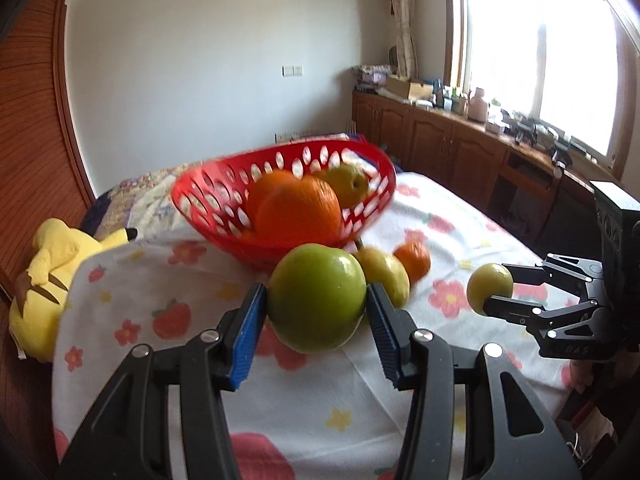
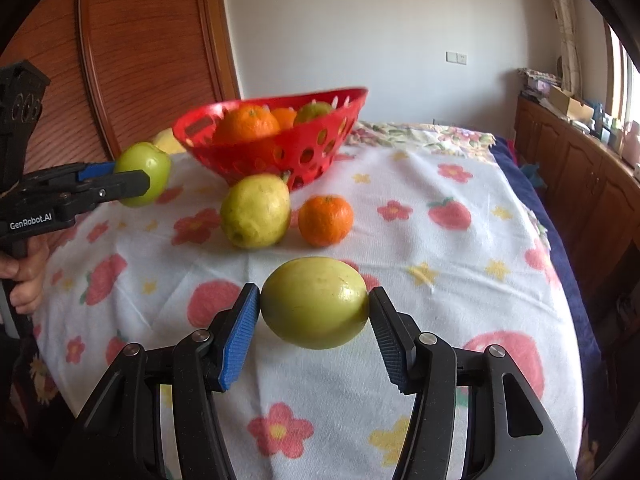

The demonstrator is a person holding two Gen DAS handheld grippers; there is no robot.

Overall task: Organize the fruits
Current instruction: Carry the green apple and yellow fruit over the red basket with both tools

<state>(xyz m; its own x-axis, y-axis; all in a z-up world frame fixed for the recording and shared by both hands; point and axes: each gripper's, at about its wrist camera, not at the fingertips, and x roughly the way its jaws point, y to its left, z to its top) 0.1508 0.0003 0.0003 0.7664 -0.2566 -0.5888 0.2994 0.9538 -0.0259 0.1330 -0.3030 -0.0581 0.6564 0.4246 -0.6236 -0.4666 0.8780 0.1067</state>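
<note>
My left gripper (image 1: 316, 306) is shut on a green apple (image 1: 317, 298) and holds it above the cloth, in front of the red basket (image 1: 208, 196). It also shows in the right wrist view (image 2: 132, 179) with the apple (image 2: 146, 168). My right gripper (image 2: 314, 308) is shut on a yellow-green fruit (image 2: 315, 307), held above the cloth; it shows in the left wrist view (image 1: 496, 290) with the fruit (image 1: 489, 286). The basket (image 2: 308, 152) holds oranges (image 1: 298, 210) and a greenish fruit (image 1: 347, 184). A yellow pear (image 2: 255, 210) and a small orange (image 2: 325, 220) lie on the cloth before the basket.
A flowered white cloth (image 2: 440, 248) covers the bed. A yellow plush toy (image 1: 44, 280) lies at its left edge. A wooden headboard (image 2: 140, 52) stands behind. Wooden cabinets (image 1: 460, 148) with clutter run under the window at the right.
</note>
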